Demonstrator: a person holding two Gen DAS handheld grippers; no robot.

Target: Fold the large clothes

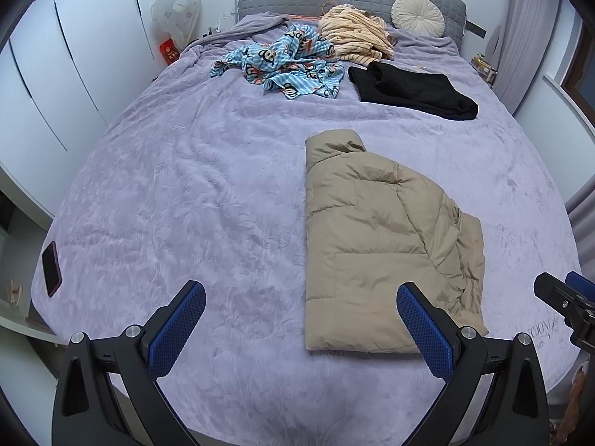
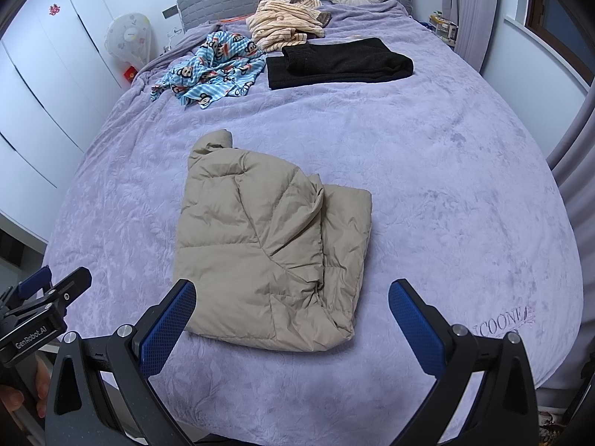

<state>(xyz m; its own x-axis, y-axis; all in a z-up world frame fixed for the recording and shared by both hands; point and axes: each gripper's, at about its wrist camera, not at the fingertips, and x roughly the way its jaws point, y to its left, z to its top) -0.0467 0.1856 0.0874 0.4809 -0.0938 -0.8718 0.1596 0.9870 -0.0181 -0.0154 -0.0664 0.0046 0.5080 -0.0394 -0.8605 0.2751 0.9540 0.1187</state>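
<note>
A beige puffer jacket (image 1: 375,238) lies folded in a long rectangle on the purple bedspread (image 1: 208,200), collar toward the headboard; it also shows in the right wrist view (image 2: 267,252). My left gripper (image 1: 301,297) is open and empty, held above the bed's near edge, its right finger over the jacket's near corner. My right gripper (image 2: 292,297) is open and empty, just in front of the jacket's near hem. Each gripper shows at the edge of the other's view: the right one (image 1: 565,301) and the left one (image 2: 44,297).
At the far end lie a folded black garment (image 1: 412,87), a crumpled blue monkey-print garment (image 1: 286,63) and a cream striped garment (image 1: 353,35). A round cushion (image 1: 417,15) leans on the grey headboard. A phone (image 1: 51,269) lies at the bed's left edge. White wardrobes stand left.
</note>
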